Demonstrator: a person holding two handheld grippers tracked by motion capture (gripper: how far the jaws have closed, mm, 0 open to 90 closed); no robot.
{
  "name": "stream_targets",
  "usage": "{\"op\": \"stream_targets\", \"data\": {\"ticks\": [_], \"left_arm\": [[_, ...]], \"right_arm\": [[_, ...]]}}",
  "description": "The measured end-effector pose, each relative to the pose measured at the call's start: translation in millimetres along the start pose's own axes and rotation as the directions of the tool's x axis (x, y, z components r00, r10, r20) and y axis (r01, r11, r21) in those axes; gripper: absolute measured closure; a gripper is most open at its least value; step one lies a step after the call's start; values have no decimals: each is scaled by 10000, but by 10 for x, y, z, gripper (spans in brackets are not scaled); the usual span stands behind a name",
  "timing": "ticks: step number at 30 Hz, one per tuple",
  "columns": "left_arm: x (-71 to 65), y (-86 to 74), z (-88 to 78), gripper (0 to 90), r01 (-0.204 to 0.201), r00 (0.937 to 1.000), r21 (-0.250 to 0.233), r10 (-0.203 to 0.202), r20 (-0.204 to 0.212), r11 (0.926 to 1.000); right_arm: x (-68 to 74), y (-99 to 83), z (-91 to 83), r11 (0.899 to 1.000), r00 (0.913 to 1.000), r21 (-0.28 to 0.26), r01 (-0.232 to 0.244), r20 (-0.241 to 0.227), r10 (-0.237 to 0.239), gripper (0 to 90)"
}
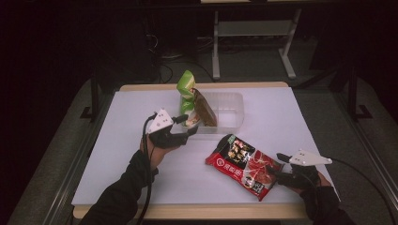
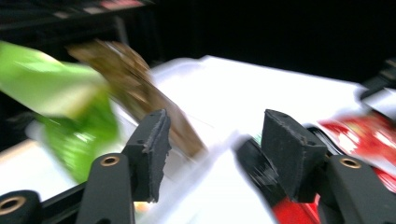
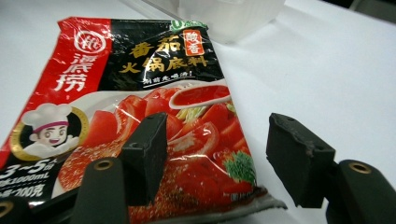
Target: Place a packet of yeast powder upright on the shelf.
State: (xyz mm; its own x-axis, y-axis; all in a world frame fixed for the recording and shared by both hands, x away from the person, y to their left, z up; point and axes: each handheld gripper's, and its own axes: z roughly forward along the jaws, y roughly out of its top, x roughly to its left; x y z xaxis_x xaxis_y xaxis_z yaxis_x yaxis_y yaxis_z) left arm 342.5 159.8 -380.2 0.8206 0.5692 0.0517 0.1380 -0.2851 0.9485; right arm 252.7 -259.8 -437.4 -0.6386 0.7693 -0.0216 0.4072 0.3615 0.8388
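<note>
Meanwhile both grippers gape empty, left gripper [image 1: 184,125] beside clear tub [image 1: 230,110], right gripper [image 1: 280,165] at red packet [image 1: 244,166].

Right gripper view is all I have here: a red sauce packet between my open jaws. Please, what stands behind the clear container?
Observer: In the high view, a green packet and a brown packet stand upright at the left end of the clear container.
Operator: Where is the left gripper?
Observer: The left gripper is beside those two packets, jaws open.
Operator: Is my red packet near the table edge?
Observer: The red packet lies flat near the front right of the table.
</note>
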Motion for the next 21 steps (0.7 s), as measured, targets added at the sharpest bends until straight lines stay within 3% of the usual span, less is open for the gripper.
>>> {"op": "stream_targets", "data": {"ticks": [4, 6, 10, 14, 21], "left_arm": [[-103, -157, 28, 371, -10, 9977, 910, -52, 680, 9958], [-145, -231, 53, 366, 20, 9934, 1268, -164, 1131, 9919], [-215, -346, 103, 347, -236, 9877, 1830, -53, 1560, 9828], [-245, -424, 163, 347, -110, 9766, 1999, -324, 2125, 9798], [-327, -526, 309, 332, -190, 9552, 2637, -605, 2898, 9644]], "right_arm": [[-40, -24, -21, 9996, 9996, 97, -260, -84, 261, 368], [-57, -37, -24, 9991, 9991, 106, -401, -116, 402, 362], [-98, -74, -26, 9973, 9967, 154, -722, -355, 727, 359], [-136, -109, -6, 9946, 9926, 321, -990, -676, 1010, 355], [-166, -138, 35, 9927, 9884, 574, -1065, -1029, 1120, 333]]}}
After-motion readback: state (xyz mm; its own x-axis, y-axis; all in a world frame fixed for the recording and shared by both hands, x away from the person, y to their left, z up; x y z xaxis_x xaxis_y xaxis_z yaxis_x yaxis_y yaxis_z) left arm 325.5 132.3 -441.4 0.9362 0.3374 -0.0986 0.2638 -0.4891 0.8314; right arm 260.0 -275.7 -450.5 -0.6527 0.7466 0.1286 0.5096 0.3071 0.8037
